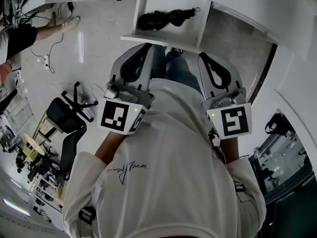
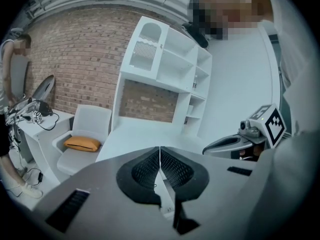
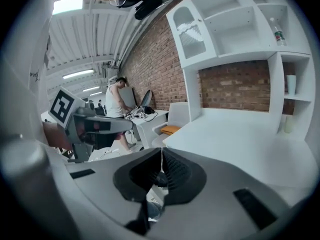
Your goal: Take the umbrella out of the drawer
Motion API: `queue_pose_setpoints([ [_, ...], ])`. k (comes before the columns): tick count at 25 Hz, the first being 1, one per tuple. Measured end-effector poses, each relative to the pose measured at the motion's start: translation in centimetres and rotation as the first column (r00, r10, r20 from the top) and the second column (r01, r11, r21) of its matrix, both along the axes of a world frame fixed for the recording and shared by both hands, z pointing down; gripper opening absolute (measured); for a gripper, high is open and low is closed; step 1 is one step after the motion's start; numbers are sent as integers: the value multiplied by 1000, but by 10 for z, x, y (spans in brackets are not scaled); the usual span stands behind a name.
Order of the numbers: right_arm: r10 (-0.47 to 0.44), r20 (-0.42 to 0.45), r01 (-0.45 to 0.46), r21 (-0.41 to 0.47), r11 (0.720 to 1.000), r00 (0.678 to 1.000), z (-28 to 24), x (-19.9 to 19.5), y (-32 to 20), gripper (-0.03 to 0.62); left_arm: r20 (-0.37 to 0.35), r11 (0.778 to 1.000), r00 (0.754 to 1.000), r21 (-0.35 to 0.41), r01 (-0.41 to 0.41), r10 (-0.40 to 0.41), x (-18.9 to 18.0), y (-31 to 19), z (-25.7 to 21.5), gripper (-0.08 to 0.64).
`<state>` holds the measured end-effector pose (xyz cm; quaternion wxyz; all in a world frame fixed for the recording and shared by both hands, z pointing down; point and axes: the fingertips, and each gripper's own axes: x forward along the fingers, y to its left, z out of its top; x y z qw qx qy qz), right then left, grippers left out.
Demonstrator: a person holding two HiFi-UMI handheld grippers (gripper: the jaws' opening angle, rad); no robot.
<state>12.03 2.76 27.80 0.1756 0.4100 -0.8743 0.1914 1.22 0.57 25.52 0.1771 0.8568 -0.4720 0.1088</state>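
A folded black umbrella (image 1: 166,19) lies in an open white drawer (image 1: 200,26) at the top of the head view, below and ahead of the person's legs. My left gripper (image 1: 145,47) and right gripper (image 1: 203,57) are held side by side in front of the person's chest. Both point toward the drawer but stay short of it. In the left gripper view the left gripper (image 2: 160,153) has its jaws closed together on nothing. In the right gripper view the right gripper (image 3: 161,156) is likewise shut and empty. Neither gripper view shows the umbrella.
A white desk (image 2: 145,134) with a tall shelf unit (image 2: 165,59) stands ahead, with a white chair holding an orange cushion (image 2: 82,143) beside it. A black office chair (image 1: 64,118) and floor cables (image 1: 47,58) are to the left. A person (image 3: 116,100) stands at a far bench.
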Motion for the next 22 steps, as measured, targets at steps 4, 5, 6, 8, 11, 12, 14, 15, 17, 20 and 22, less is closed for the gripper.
queue_pose_setpoints([
  [4,-38,-37,37,-29,999,999,14,4,-6,26,6,999,1000,-32,18,-18,-4,1,12,17],
  [5,-48,-43,47,-27,999,998,15,4,-8,26,6,999,1000,-38,21,-21,-6,1,14,17],
  [6,-59,-51,58,-23,998,997,15,2,-9,26,4,999,1000,-43,23,-22,-7,1,15,17],
  [8,-88,-64,87,-20,996,994,18,-3,-9,26,-5,998,1000,-55,23,-24,-8,2,19,17],
  [11,-144,-104,141,-35,989,984,31,-12,-5,26,-11,997,1000,-75,28,-29,-11,4,27,17],
  [12,-159,-115,155,-42,987,981,35,-15,-3,26,-10,996,999,-81,32,-33,-12,5,31,17],
  [14,-176,-119,171,-50,984,977,43,-20,-3,26,-10,995,999,-93,38,-40,-15,7,39,17],
  [15,-182,-118,177,-50,983,976,45,-23,-3,26,-10,994,999,-97,40,-41,-15,7,42,17],
  [17,-198,-129,193,-48,980,972,50,-26,-4,26,-10,994,999,-103,39,-41,-16,8,47,17],
  [20,-218,-149,214,-46,976,964,56,-28,-5,26,-9,993,999,-109,40,-41,-16,9,51,17],
  [22,-230,-162,224,-50,973,960,60,-30,-7,26,-9,993,999,-109,43,-44,-17,8,53,17],
])
